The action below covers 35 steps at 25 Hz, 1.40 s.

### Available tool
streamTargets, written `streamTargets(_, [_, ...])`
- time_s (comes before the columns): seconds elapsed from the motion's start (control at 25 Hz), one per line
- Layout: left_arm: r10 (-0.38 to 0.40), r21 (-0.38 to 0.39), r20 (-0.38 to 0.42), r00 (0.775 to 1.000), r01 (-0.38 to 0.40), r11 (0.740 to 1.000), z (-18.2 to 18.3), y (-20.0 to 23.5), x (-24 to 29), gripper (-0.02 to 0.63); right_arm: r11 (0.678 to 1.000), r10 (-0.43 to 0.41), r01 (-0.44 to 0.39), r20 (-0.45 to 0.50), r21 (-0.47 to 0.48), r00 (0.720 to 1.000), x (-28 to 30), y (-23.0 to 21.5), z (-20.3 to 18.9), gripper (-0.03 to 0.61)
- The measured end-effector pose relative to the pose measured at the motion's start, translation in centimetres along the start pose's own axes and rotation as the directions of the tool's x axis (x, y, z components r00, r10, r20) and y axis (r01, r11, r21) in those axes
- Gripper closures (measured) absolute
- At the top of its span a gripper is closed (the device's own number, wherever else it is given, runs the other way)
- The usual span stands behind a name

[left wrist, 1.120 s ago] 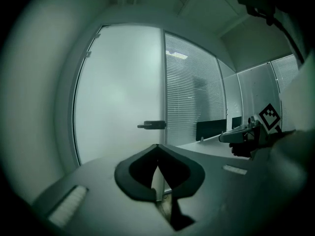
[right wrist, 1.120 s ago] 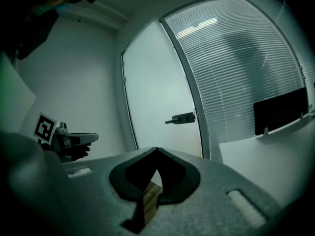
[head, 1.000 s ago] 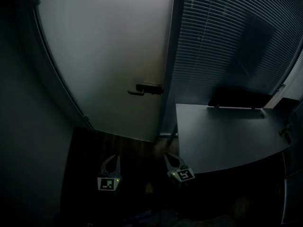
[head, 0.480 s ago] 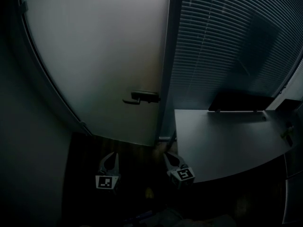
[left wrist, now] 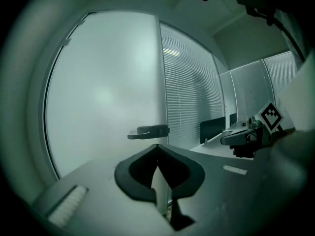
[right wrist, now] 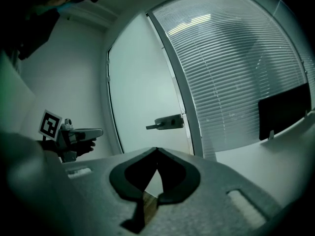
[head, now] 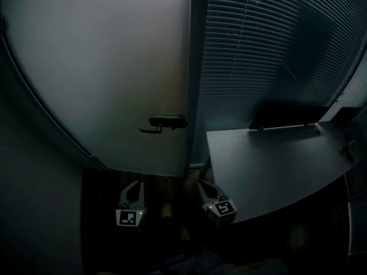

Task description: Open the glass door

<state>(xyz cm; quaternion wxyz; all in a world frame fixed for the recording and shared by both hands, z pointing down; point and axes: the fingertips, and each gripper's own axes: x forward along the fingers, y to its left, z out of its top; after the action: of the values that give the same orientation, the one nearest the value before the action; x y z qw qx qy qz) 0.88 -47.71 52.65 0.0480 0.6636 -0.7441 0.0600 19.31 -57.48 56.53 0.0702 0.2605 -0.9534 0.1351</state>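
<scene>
Left gripper [head: 139,183], right gripper [head: 201,184] closed, facing glass door [head: 114,67]

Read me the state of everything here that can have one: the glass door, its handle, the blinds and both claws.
Glass door: shut against its frame.
Door handle: level, nothing touching it.
Blinds: lowered over the glass wall beside the door.
Left claw: shut, empty, short of the handle.
Right claw: shut, empty, short of the handle.
</scene>
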Motion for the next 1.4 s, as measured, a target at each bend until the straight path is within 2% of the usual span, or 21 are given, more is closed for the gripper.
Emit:
streamTargets(0.6, [-0.151,0.025,-0.021,0.988,0.151,0.988,1.5,5.9,11.8,0.609,0.989,-0.142,0.141,0.024,0.033,0.99,7.9,-3.2,3.3,0.577])
streamTargets(0.76, [-0.166,0.079,-0.025,0.986,0.168,0.983,1.6,6.9,13.9,0.604,0.985,-0.165,0.164,0.025,0.048,0.986,9.1,-3.6,3.6,0.577])
streamTargets(0.88, [-0.189,0.11,-0.03,0.981,0.192,0.975,1.3,7.2,15.3,0.581,0.976,-0.211,0.21,0.022,0.056,0.977,9.4,-4.7,3.3,0.577])
streamTargets(1.08, [-0.2,0.174,-0.047,0.979,0.206,0.963,0.7,7.7,17.4,0.532,0.966,-0.244,0.241,0.017,0.088,0.97,9.8,-5.6,3.0,0.577])
streamTargets(1.4, [-0.24,0.324,-0.082,0.967,0.254,0.911,0.2,7.5,19.9,0.444,0.949,-0.298,0.296,0.002,0.108,0.955,9.3,-6.8,2.3,0.577])
